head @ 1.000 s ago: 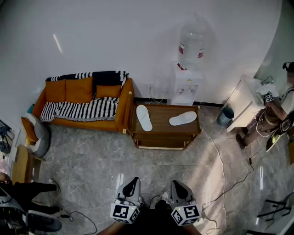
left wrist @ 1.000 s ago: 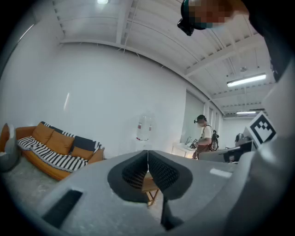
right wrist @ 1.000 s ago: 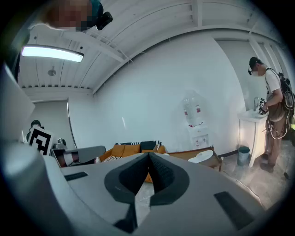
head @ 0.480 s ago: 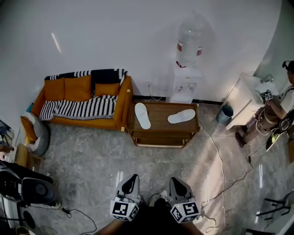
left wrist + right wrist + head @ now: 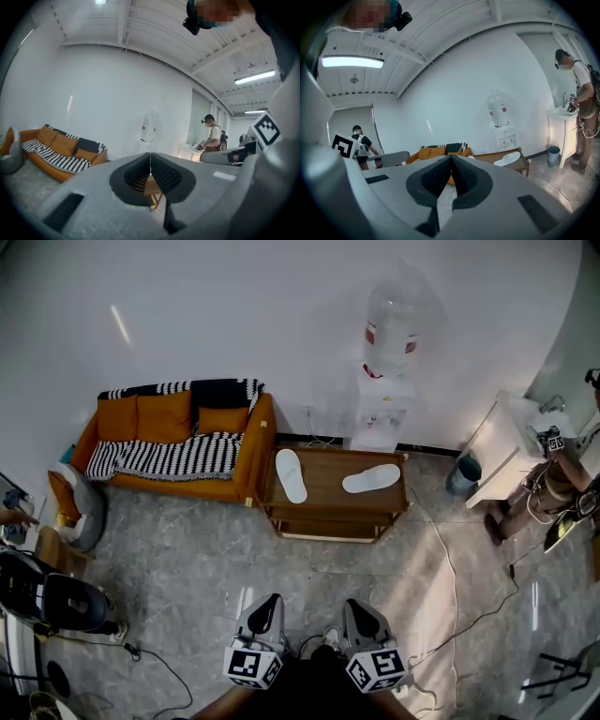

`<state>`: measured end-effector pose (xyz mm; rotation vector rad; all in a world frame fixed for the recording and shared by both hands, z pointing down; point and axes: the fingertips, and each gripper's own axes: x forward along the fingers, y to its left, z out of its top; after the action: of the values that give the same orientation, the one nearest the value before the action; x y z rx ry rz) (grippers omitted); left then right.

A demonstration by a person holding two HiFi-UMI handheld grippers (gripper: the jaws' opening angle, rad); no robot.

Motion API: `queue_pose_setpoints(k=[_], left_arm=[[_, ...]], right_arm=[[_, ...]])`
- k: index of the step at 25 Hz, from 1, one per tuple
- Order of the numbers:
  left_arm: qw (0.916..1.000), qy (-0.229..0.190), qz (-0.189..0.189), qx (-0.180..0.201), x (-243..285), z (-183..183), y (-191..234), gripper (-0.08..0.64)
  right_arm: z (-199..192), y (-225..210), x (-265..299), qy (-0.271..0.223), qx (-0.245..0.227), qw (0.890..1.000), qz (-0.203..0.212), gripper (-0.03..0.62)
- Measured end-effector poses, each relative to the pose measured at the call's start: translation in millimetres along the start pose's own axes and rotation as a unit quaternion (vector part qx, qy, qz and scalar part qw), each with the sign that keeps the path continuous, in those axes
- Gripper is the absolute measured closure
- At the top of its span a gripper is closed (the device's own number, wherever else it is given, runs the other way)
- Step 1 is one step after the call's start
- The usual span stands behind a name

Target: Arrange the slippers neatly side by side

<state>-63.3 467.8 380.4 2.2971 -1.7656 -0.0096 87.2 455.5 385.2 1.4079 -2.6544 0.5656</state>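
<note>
Two white slippers lie apart on a low wooden table (image 5: 328, 486) against the far wall. The left slipper (image 5: 291, 475) points away from me; the right slipper (image 5: 371, 479) lies crosswise, and it also shows in the right gripper view (image 5: 506, 159). My left gripper (image 5: 266, 604) and right gripper (image 5: 356, 607) hang side by side at the bottom of the head view, well short of the table. Both are shut with nothing between the jaws, as the left gripper view (image 5: 150, 157) and right gripper view (image 5: 451, 158) show.
An orange sofa (image 5: 173, 446) with a striped throw adjoins the table's left end. A water dispenser (image 5: 384, 409) stands behind the table. A person (image 5: 553, 484) stands at a white counter (image 5: 497, 446) far right. Cables (image 5: 450, 568) trail over the marble floor. Dark equipment (image 5: 47, 601) sits at the left edge.
The view has shifted slightly; both grippers stay shut and side by side. At the left edge the dark equipment has come further into view. The slippers have not moved.
</note>
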Motion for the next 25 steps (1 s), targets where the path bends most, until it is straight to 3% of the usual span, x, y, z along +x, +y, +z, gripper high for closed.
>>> queue_pose_setpoints(k=[14,25], left_arm=[[0.9993,0.013,0.027,0.022,30.0,-18.2,-67.5,0.543],[0.9990,0.019,0.039,0.011,66.4,-22.7,-49.2,0.543]], right_arm=[[5.1,-68.5,-15.6,0.003,-0.002,0.999,0.043,0.580],[12.6,-91.9,15.2,0.005,-0.007,0.999,0.044,0.580]])
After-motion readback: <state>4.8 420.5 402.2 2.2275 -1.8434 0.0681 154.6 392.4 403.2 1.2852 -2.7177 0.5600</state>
